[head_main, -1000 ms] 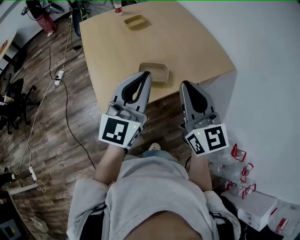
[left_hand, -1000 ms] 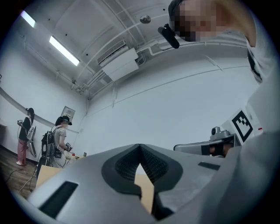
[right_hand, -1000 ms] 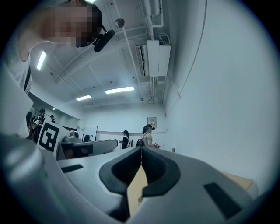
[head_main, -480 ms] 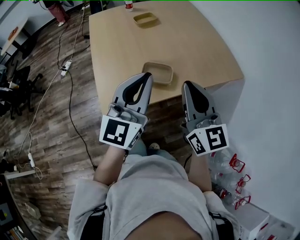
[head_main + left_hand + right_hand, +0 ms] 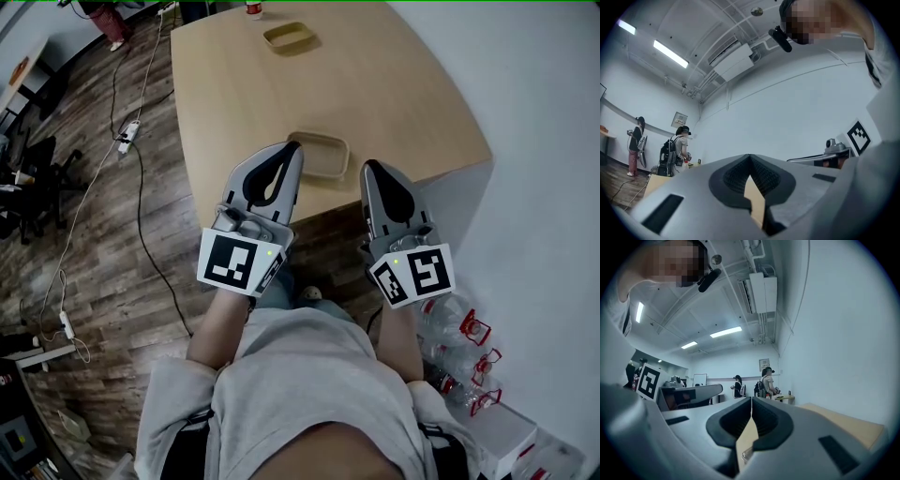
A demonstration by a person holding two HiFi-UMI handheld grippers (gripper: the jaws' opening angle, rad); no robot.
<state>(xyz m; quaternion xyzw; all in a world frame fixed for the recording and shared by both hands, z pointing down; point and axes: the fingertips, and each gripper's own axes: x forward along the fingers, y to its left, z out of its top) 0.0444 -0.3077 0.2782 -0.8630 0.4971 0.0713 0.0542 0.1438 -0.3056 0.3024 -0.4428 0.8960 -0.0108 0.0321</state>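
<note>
Far end of the desk [image 5: 403, 84], a shallow tan tray [image 5: 289, 37] sits alone, a red-and-white bottle [image 5: 253, 9] just beyond. On the wood floor [image 5: 75, 244], a cable [image 5: 142, 234] trails near a power strip [image 5: 126, 137]. Clear bottles [image 5: 442, 321] cluster by a white box [image 5: 511, 436].

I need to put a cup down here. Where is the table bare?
Bare wood lies between the near tray and the far tray, and along the right side of the table toward the wall. The near edge is crowded: the left gripper and right gripper, both shut, hover by the near tray.
</note>
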